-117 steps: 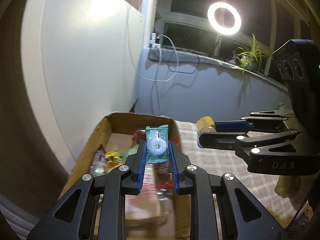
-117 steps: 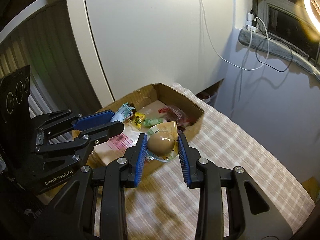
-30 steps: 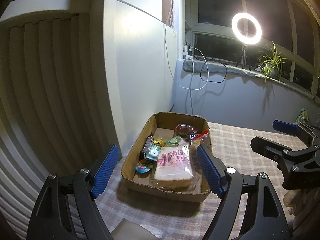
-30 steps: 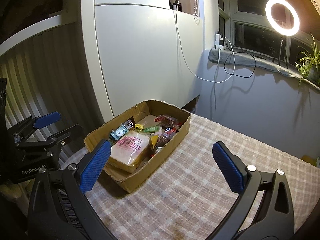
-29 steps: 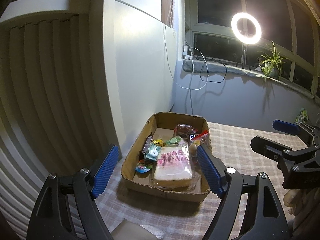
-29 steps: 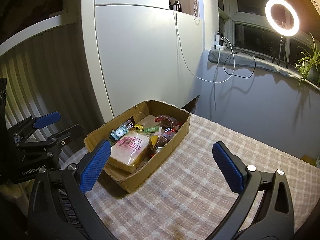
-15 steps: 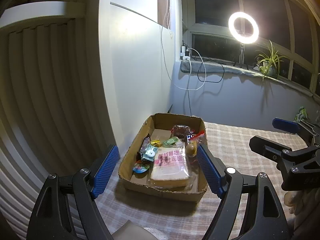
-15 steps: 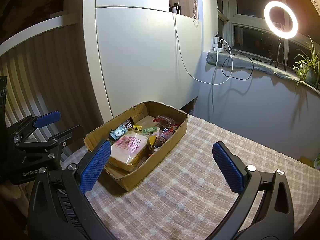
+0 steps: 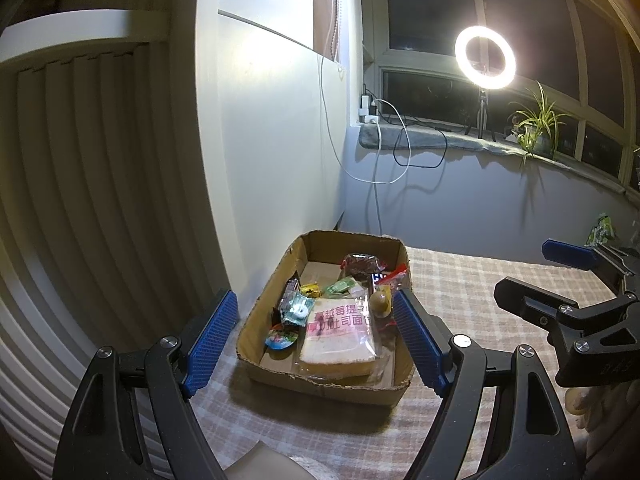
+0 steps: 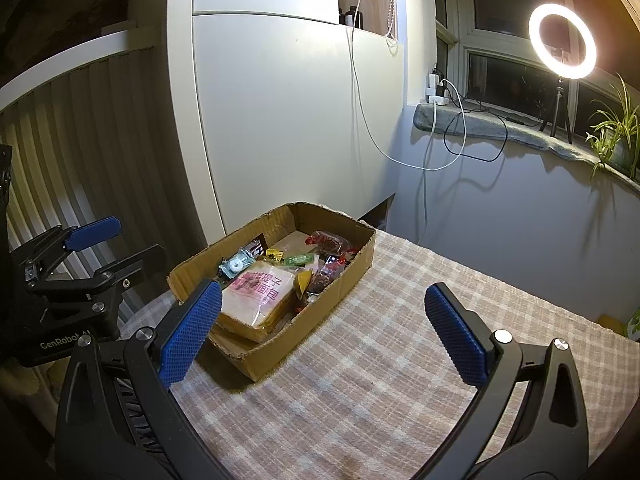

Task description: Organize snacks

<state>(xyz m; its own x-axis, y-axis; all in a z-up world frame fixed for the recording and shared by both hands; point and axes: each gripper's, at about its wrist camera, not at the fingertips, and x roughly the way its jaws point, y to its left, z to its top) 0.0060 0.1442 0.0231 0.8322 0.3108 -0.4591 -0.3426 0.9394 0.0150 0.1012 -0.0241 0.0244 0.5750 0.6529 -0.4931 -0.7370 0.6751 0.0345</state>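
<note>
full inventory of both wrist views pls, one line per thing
cardboard box: 1, brown, on the checked tablecloth, near the white wall panel
bread pack: 1, clear wrap with pink print, in the box, near end
teal packet: 1, teal and white, in the box beside the bread pack
brown egg pack: 1, brown, in the box by its right wall
small wrapped snacks: several, red, green, yellow, in the box's far half
checked tablecloth: 1, beige and white, covering the table
ring light: 1, white, lit, on the window sill
potted plant: 1, green, on the sill
left hand-held gripper: 1, black, blue pads, open, empty
right hand-held gripper: 1, black, blue pads, open, empty
</note>
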